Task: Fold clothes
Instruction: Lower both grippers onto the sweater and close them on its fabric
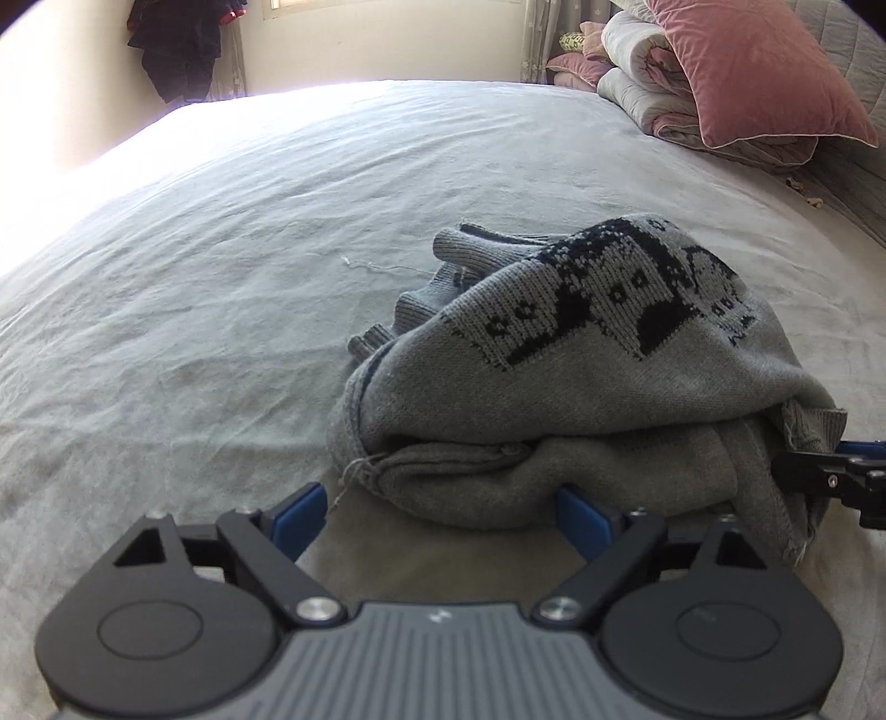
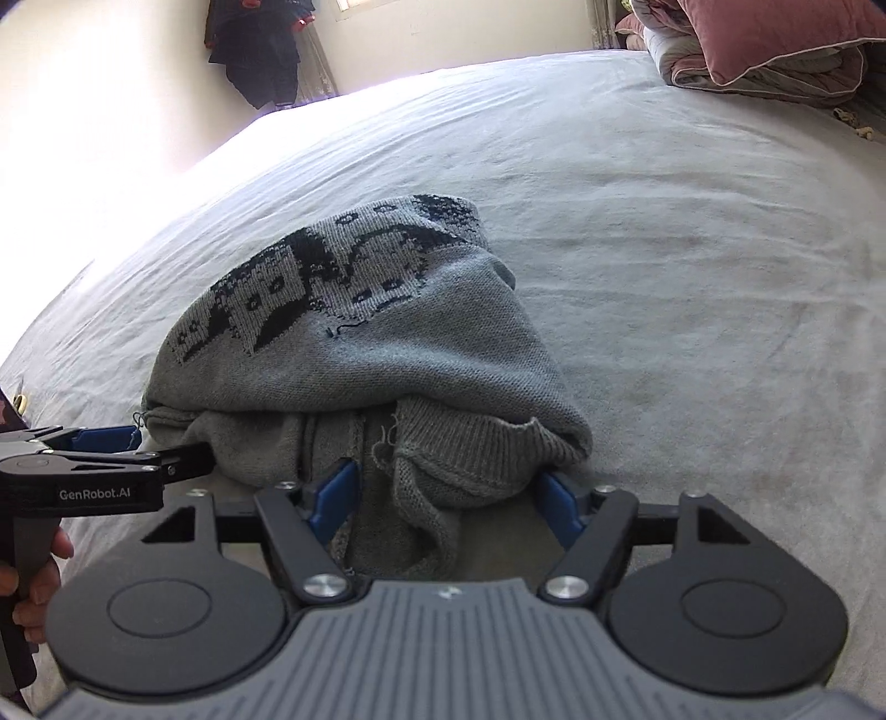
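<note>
A grey knitted sweater with a dark pattern lies crumpled in a heap on the bed. My left gripper stands open at the heap's near left edge, with a fold of the sweater just ahead of its blue pads. In the right wrist view the sweater fills the middle. My right gripper is open around the ribbed hem, which hangs between its pads without being visibly pinched. Each gripper shows in the other's view: the right one at the heap's right side, the left one at its left.
Pale wrinkled sheet spreads all around the heap. At the far right of the bed are a pink pillow and folded quilts. Dark clothes hang by the far wall. A hand holds the left gripper's handle.
</note>
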A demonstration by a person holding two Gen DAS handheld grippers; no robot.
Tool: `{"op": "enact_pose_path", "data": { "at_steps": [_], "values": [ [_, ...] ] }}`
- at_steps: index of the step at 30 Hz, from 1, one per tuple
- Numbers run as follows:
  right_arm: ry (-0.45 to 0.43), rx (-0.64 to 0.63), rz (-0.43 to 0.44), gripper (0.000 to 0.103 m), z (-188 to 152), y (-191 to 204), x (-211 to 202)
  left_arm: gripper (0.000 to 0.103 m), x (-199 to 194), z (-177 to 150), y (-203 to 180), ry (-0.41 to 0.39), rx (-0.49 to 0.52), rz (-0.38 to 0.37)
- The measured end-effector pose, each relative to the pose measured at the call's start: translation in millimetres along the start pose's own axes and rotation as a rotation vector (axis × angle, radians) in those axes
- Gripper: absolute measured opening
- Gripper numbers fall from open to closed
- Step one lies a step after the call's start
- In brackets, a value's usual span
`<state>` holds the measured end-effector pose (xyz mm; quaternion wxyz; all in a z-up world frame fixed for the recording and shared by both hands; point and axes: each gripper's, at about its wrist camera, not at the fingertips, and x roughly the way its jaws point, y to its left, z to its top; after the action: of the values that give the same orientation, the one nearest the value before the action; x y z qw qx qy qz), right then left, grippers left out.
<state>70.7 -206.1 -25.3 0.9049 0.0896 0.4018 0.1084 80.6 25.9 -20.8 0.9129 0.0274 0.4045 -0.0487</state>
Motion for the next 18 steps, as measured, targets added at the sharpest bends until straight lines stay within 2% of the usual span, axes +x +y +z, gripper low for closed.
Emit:
{"op": "enact_pose_path", "data": {
  "at_steps": [2, 9, 14, 18],
  "values": [
    [-0.003, 0.018, 0.031, 0.014, 1, -1, -4, 0.088, -5, 0, -4, -0.028, 0.017, -0.011],
    [-0.041, 0.0, 0.17, 0.013, 7, 12, -31, 0.088, -23, 1, 2, -0.068, -0.01, -0.069],
    [0.002, 0.026, 0.327, 0.012, 0, 20, -46, 0.089, -34, 0, 7, -0.088, -0.028, -0.068],
    [0.022, -0.01, 0.368, 0.011, -5, 34, -49, 0.09, -38, 0, 12, -0.094, -0.049, -0.066]
  ]
}}
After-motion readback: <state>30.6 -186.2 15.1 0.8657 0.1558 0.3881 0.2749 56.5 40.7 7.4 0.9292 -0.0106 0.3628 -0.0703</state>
